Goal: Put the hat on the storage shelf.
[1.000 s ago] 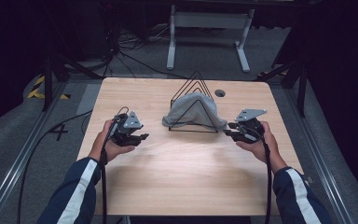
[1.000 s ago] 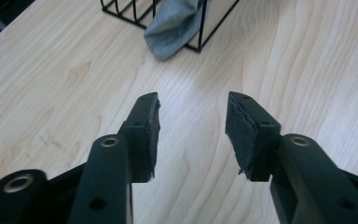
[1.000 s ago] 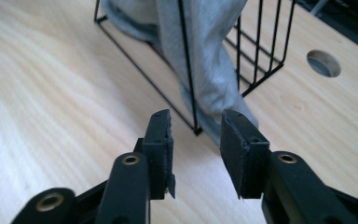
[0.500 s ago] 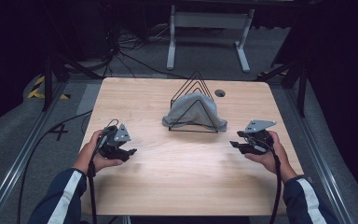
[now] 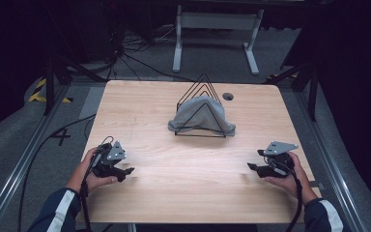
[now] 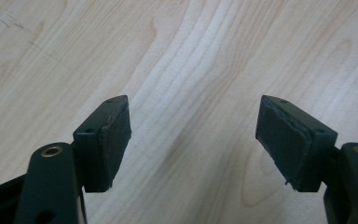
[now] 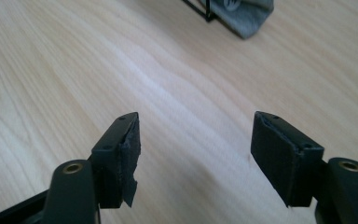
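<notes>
Dark flooring with cables surrounds a pale wood-grain table (image 5: 174, 193). High view: a black wire rack (image 5: 201, 110) of triangular loops stands at centre rear, a grey cloth (image 5: 200, 116) draped over it. The left gripper (image 5: 125, 170) and right gripper (image 5: 252, 167) rest near the front corners, well apart. Left gripper view: jaws spread wide over bare wood, the flat pads (image 6: 116, 135) empty. Right gripper view: jaws likewise apart and empty; the cloth (image 7: 244, 14) lies ahead.
</notes>
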